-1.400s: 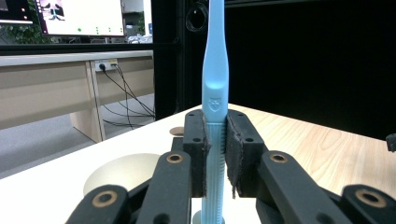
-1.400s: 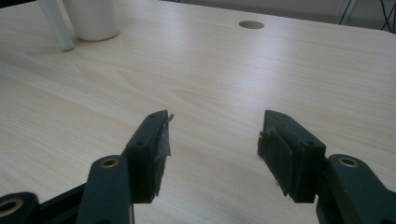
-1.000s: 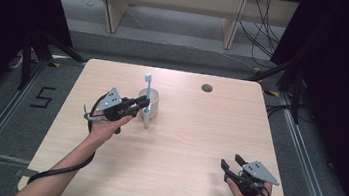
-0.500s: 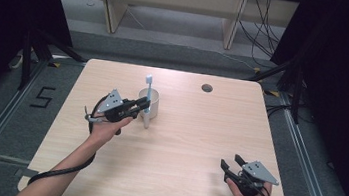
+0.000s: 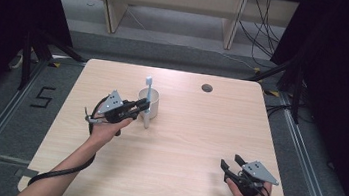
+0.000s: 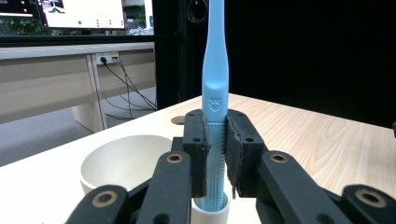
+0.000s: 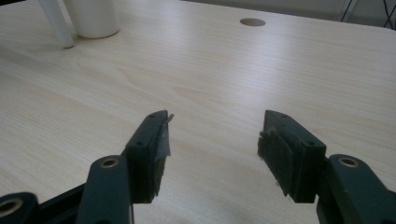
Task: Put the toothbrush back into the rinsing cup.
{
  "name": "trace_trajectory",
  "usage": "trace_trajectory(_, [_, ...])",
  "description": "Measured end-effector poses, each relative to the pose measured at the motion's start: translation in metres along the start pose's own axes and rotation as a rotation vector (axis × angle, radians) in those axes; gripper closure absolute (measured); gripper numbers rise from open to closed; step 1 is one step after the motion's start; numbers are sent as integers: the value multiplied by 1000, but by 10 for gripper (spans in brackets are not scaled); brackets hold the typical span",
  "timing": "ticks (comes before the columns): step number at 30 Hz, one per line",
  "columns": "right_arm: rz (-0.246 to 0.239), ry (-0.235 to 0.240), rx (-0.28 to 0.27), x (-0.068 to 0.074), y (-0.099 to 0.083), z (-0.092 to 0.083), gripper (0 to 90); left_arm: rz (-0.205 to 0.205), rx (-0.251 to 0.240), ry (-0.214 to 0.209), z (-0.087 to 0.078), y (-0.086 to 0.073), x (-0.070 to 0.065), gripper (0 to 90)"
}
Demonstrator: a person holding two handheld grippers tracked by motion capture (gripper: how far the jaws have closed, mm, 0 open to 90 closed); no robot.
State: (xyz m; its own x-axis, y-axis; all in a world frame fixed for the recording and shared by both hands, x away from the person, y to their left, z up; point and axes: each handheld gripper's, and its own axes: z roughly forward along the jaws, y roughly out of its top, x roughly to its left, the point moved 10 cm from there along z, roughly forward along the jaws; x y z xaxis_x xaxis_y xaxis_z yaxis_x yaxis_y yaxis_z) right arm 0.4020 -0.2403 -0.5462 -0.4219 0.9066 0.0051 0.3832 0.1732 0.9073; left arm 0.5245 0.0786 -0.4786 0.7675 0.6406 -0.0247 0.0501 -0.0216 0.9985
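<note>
Two grippers: one works, one waits.
Left gripper [image 6: 215, 154]: jaws pinch ribbed handle of light-blue plastic toothbrush [image 6: 215, 79], held upright.
Toothbrush place: foot sits in small white tube-like holder [image 6: 210, 212], just beside round white ceramic cup [image 5: 147, 102], on side nearer the person.
Right gripper [image 7: 212, 149]: jaws spread, nothing btw. them, well apart from cup, at near table corner.
Pale wooden table [image 5: 197, 146]: bare around cup.
Step, prob.: toothbrush gripped in holder, not yet moved.
Next move: lift straight up to clear holder, then carry over cup rim w/o tipping cup.

Glossy blue plastic toothbrush [image 6: 214, 84] (ribbed lower handle), matt white cup [image 6: 122, 161], pale wood-grain table [image 5: 192, 145].
</note>
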Motion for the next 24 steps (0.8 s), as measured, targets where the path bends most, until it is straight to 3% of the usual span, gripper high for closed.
trace_trajectory(24, [20, 6, 13, 2, -2, 0, 427, -2, 11, 9, 0, -10, 1, 784])
